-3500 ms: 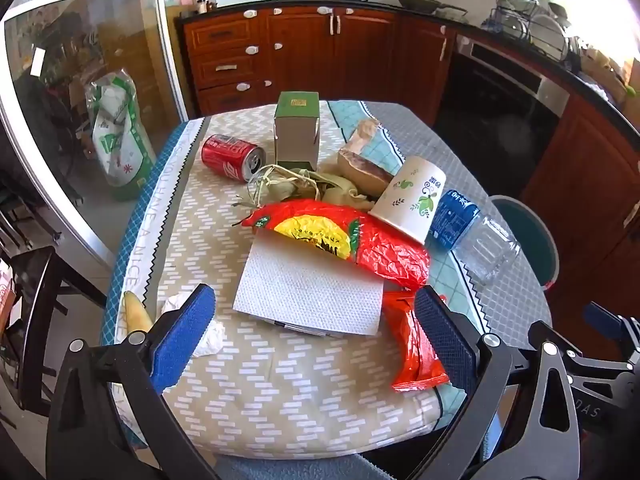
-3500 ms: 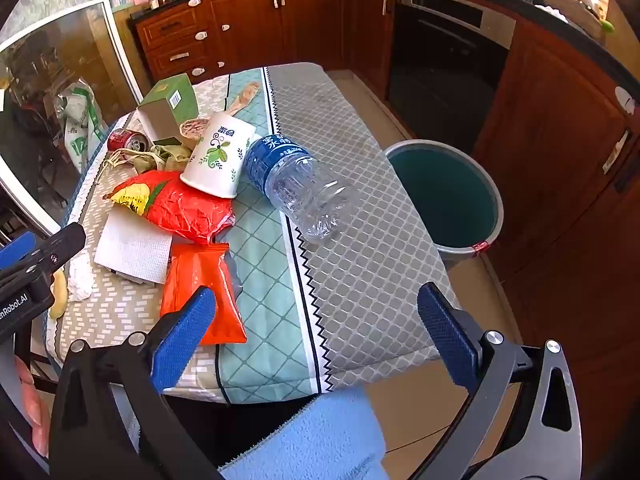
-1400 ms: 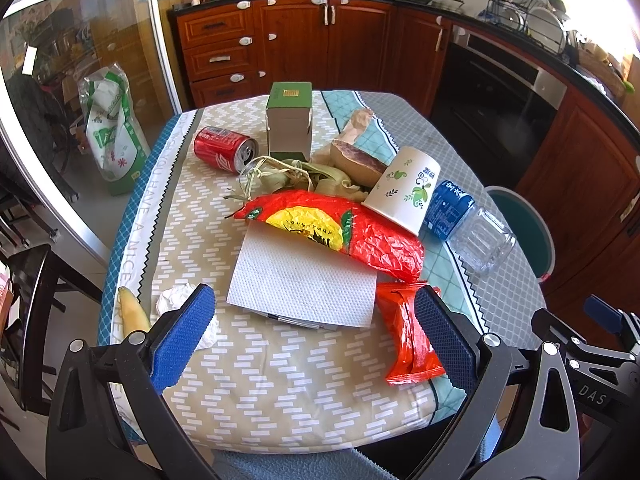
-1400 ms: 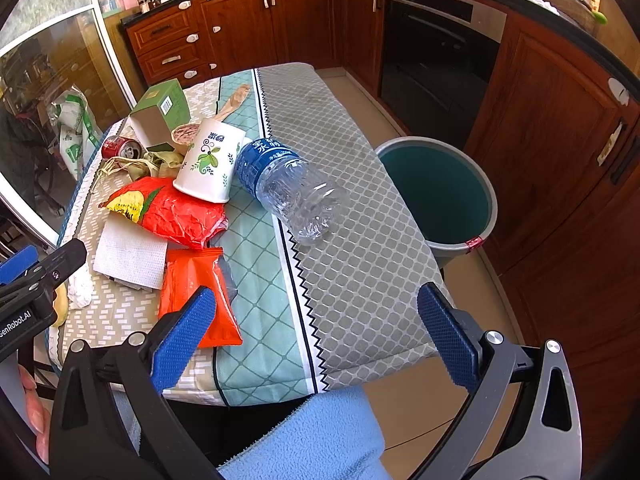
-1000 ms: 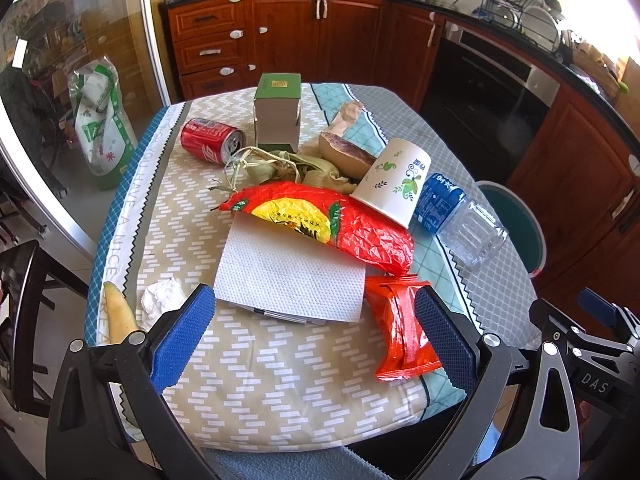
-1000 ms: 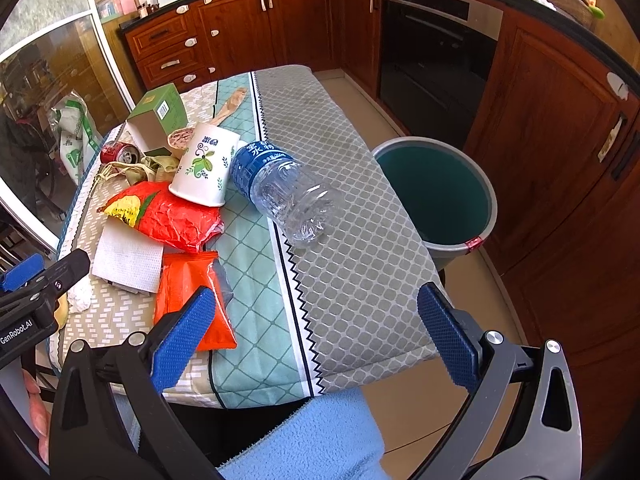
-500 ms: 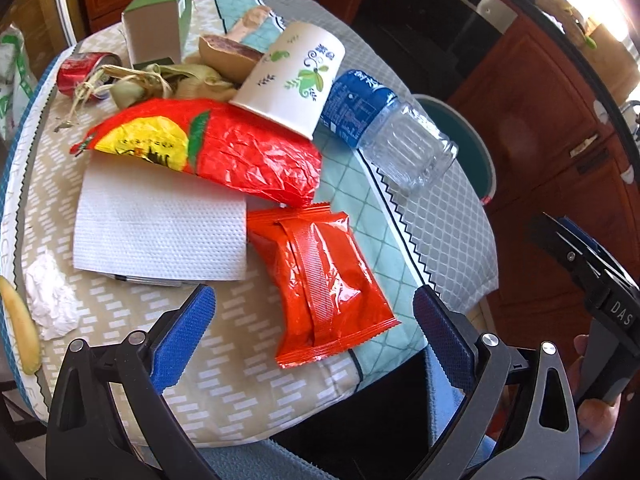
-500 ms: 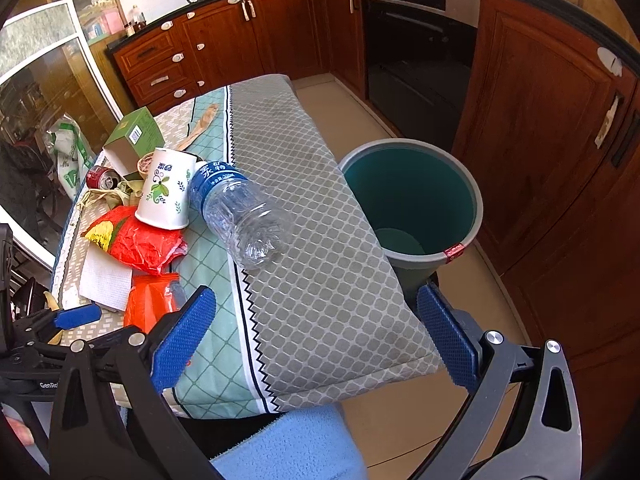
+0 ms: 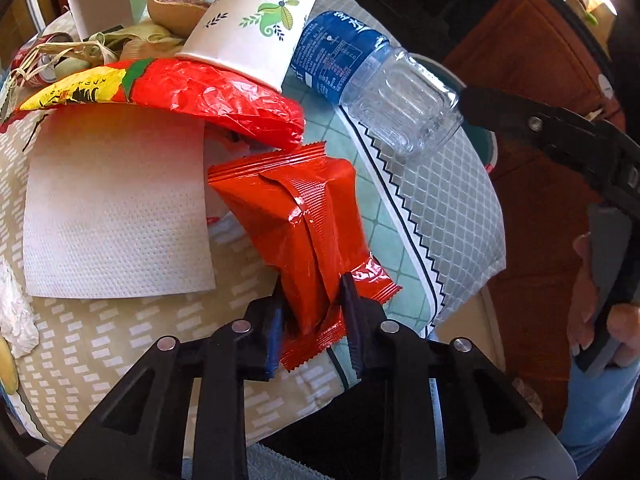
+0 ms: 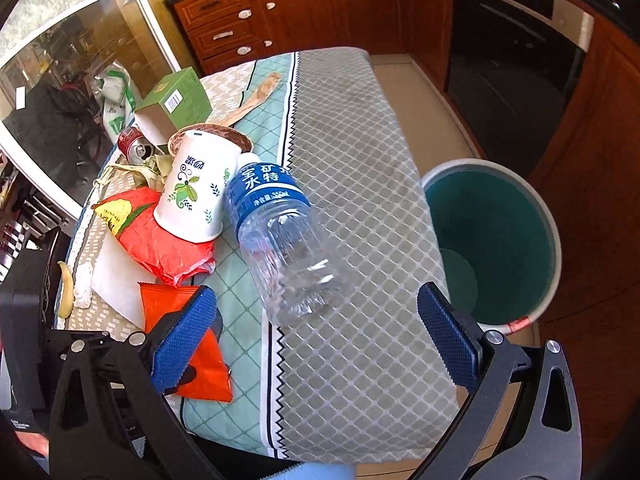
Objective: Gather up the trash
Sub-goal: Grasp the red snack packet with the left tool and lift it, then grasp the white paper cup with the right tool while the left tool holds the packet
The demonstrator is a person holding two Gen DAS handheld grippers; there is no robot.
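Observation:
My left gripper (image 9: 310, 300) is shut on the near end of an orange-red snack packet (image 9: 296, 208) that lies on the table; the packet also shows in the right wrist view (image 10: 168, 304). My right gripper (image 10: 316, 320) is open and empty, just short of an empty plastic water bottle (image 10: 280, 240) that lies on its side; the bottle also shows in the left wrist view (image 9: 380, 84). A teal trash bin (image 10: 496, 240) stands on the floor to the right of the table. A paper cup (image 10: 194, 192), a red crinkled bag (image 9: 208, 96) and a paper napkin (image 9: 116, 216) lie near.
A green box (image 10: 176, 100), a red can (image 10: 132, 146), dried husks (image 9: 80, 48), a crumpled tissue (image 9: 12, 312) and a banana (image 10: 66, 288) also lie on the table (image 10: 352, 152). Wooden cabinets (image 10: 304, 4) and an oven (image 10: 516, 52) stand behind.
My left gripper moved down to the orange-red packet and closed on its near end. My right gripper moved forward toward the bottle and stayed open.

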